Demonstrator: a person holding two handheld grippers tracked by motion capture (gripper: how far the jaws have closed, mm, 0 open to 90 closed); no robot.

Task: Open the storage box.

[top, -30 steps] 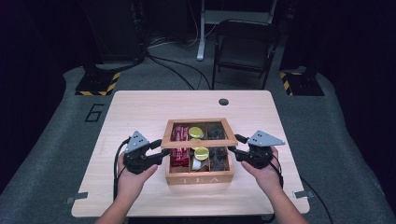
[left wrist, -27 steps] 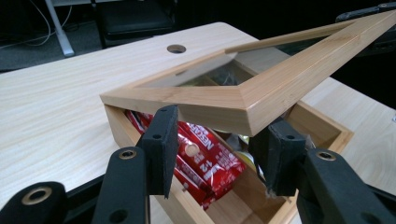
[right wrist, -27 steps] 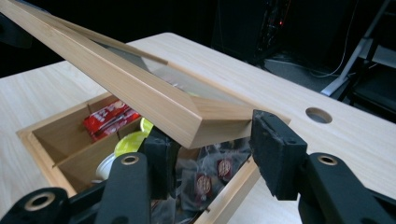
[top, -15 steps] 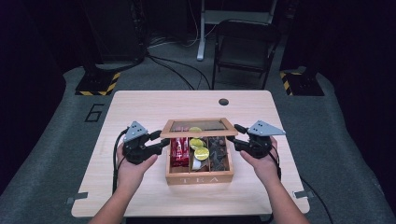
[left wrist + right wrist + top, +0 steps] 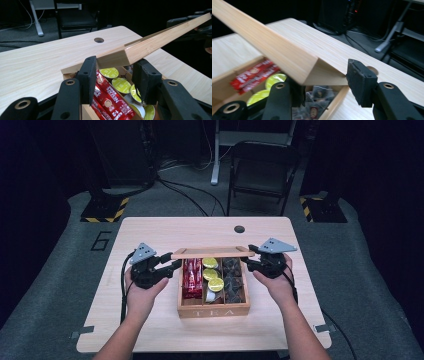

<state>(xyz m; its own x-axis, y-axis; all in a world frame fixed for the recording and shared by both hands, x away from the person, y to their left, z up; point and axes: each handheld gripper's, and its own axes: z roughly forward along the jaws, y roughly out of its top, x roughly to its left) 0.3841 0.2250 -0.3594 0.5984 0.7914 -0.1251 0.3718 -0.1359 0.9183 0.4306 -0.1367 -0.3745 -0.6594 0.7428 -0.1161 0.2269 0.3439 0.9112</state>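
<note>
A wooden tea box (image 5: 212,310) marked TEA sits mid-table. It holds red Nescafe sticks (image 5: 191,275), yellow-green capsules (image 5: 212,274) and dark tea bags (image 5: 233,277). Its wooden lid (image 5: 212,252) is swung up on the back edge. My left gripper (image 5: 172,266) is shut on the lid's left end, and its jaws have just closed a little further with the lid (image 5: 162,35) between the pads. My right gripper (image 5: 250,257) is shut on the lid's right end. In the right gripper view the lid (image 5: 267,45) hides the left jaw, and the right pad (image 5: 362,85) meets its edge.
The light wooden table (image 5: 150,235) has a round cable hole (image 5: 239,228) behind the box. A folding chair (image 5: 260,170) and black stands with yellow-striped bases (image 5: 105,210) stand on the dark floor beyond the table.
The lid lay flat on the box a second ago and now stands tilted up. Both grippers rose and moved toward the back of the table with its ends.
</note>
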